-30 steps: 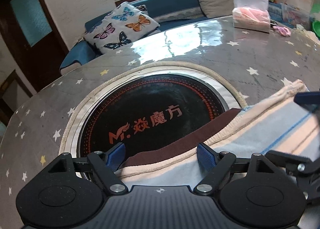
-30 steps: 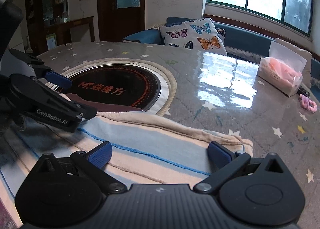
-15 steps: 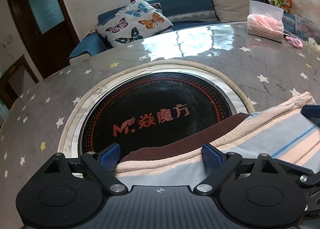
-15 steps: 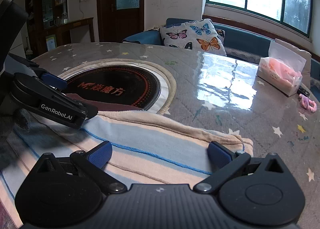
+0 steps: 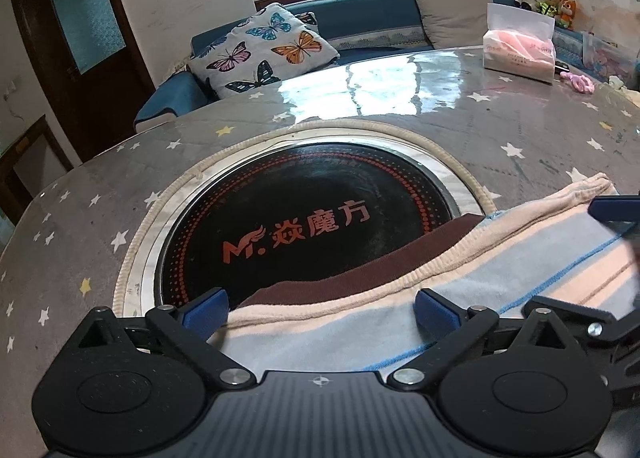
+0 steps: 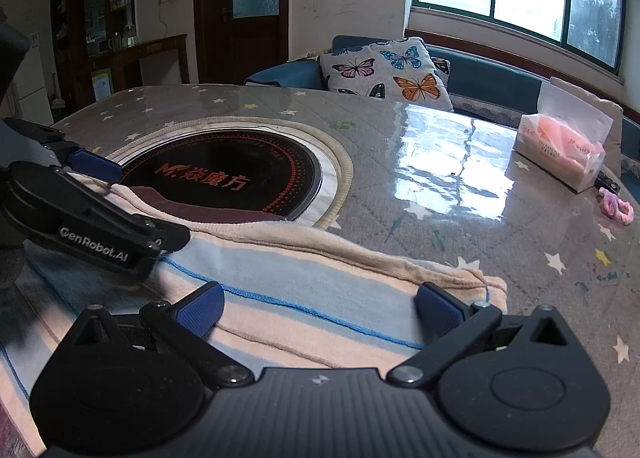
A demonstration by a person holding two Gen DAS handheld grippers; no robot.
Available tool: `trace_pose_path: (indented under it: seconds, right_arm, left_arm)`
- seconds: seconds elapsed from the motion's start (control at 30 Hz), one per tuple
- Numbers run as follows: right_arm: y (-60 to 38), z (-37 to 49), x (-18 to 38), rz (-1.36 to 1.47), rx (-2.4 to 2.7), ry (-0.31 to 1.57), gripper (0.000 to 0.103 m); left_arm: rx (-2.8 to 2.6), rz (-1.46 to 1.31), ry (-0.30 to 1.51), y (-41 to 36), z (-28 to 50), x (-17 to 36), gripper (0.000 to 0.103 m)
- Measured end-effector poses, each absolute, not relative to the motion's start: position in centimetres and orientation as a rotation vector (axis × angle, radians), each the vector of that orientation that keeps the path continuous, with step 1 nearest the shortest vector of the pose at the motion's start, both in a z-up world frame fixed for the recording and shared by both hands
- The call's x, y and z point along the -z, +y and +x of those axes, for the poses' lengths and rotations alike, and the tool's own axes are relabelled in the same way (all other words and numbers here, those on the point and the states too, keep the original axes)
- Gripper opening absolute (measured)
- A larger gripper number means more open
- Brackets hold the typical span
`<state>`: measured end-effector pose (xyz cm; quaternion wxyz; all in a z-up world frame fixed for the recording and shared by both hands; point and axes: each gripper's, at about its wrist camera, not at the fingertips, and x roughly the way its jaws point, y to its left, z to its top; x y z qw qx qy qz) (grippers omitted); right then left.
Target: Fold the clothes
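The round cooktop (image 5: 308,225) sits sunk in the middle of the table (image 5: 460,125). The folded garment (image 5: 460,278) lies on the table, just before the cooktop, its far edge overlapping the cooktop's near rim. Behind the cooktop, past the table edge, a butterfly cushion (image 5: 266,51) rests on the sofa (image 5: 360,17). Far right of the cooktop, a tissue pack (image 6: 560,145) stands on the table, a hair tie (image 6: 618,205) just beside it.

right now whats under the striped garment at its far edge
A brown cloth layer pokes out from beneath the striped garment, lying on the black round cooktop. The starry table cover lies under the right end. The rest underneath is covered.
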<state>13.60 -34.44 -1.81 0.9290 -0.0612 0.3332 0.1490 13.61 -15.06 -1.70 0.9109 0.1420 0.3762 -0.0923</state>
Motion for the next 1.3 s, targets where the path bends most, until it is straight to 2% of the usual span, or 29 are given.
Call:
trace_pose_path:
  seconds: [0.67, 1.3]
  right_arm:
    - [-33.8, 14.1, 0.8, -0.122, -0.251, 0.697, 0.103]
    - [-31.8, 16.9, 0.0, -0.190, -0.067, 0.693, 0.103]
  left_arm:
    - [0.238, 0.214, 0.663, -6.2, 5.6, -2.0, 0.103]
    - [0.104, 0.171, 0.754, 2.1, 2.0, 0.9, 0.103]
